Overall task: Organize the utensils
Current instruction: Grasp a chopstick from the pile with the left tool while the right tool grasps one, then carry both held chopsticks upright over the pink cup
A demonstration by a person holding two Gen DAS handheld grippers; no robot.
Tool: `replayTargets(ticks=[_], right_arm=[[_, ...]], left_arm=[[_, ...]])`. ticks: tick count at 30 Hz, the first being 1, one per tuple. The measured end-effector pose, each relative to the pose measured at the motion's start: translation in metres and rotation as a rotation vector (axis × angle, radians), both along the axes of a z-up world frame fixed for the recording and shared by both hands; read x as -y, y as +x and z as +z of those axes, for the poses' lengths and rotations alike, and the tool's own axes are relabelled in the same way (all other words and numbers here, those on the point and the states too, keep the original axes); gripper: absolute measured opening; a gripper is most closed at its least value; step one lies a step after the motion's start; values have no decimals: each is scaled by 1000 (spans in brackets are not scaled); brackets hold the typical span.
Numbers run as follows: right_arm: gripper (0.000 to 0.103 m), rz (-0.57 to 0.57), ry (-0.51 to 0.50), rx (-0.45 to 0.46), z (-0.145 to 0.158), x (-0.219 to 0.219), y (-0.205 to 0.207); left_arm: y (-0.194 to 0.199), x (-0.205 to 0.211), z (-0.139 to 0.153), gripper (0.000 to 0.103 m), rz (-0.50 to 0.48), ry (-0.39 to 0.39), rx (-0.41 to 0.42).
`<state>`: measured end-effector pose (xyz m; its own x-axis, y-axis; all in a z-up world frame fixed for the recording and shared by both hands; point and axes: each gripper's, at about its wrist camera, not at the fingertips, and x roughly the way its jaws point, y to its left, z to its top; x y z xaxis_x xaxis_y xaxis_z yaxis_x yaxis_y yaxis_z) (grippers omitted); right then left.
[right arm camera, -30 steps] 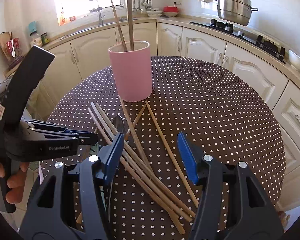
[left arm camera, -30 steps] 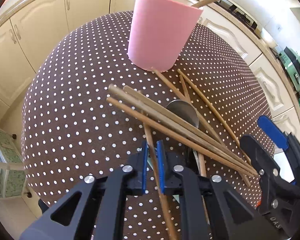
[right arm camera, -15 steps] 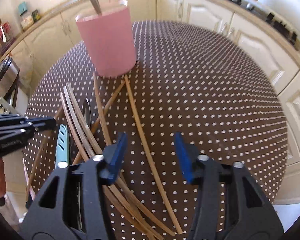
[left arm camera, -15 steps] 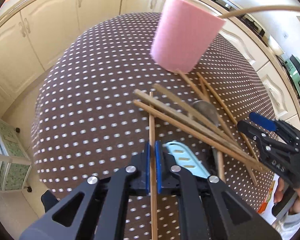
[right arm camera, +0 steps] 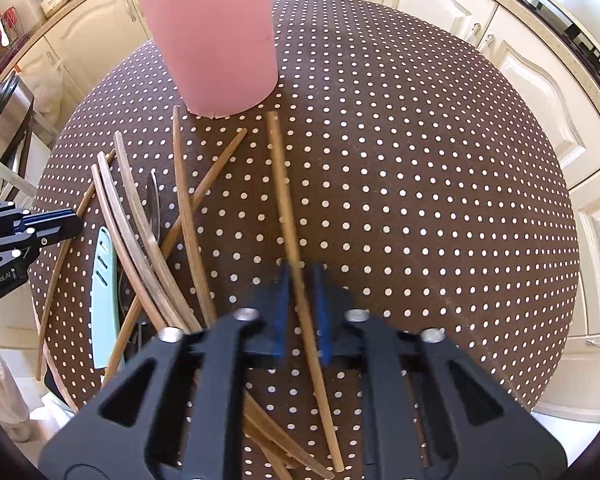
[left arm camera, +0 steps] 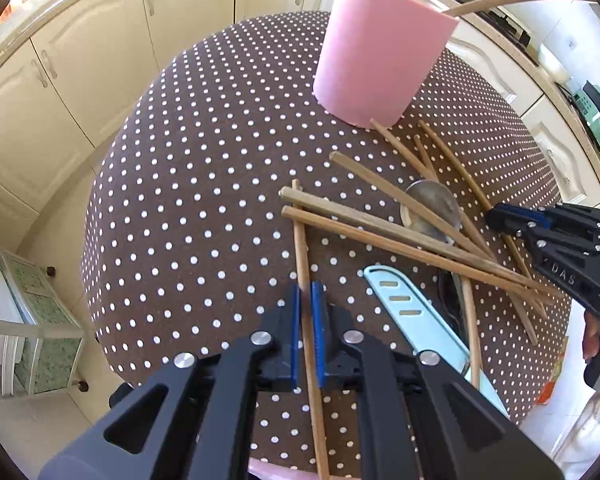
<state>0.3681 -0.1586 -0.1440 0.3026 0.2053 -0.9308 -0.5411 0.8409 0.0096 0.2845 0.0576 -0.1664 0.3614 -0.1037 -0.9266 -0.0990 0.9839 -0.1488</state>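
My left gripper [left arm camera: 307, 334] and right gripper [right arm camera: 301, 312] each pinch one chopstick [left arm camera: 300, 240], bound for the pink cup [left arm camera: 380, 56] at upper centre; the right's jaws have just closed.

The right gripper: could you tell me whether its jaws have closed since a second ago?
Yes. The right gripper stood open above the loose sticks; its jaws have just been closing and now clamp the stick lying nearest the bare side of the table.

Both fisheye cameras are looking steeply down from close above the dotted desk [left arm camera: 204, 208], each riding on its own hand-held gripper. Both are facing the pink cup [left arm camera: 376, 52] and sharing the scattered chopsticks [right arm camera: 188, 216] before it.
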Motion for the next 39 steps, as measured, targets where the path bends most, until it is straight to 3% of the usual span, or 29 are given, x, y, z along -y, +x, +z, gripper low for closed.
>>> replayTargets(ticks=[11, 16, 25, 33, 39], right_arm=[[5, -86, 110, 136, 10, 33, -6], [5, -134, 206, 241, 32, 51, -13], [5, -166, 430, 434, 84, 64, -30], [5, -179, 605, 565, 116, 47, -13], [5, -197, 701, 646, 133, 34, 9]], left_arm=[[-14, -40, 20, 5, 160, -25, 111], [-25, -48, 48, 5, 179, -63, 255], [-27, -23, 114, 5, 103, -70, 548], [3, 0, 162, 5, 78, -80, 815], [30, 10, 182, 5, 121, -108, 929]])
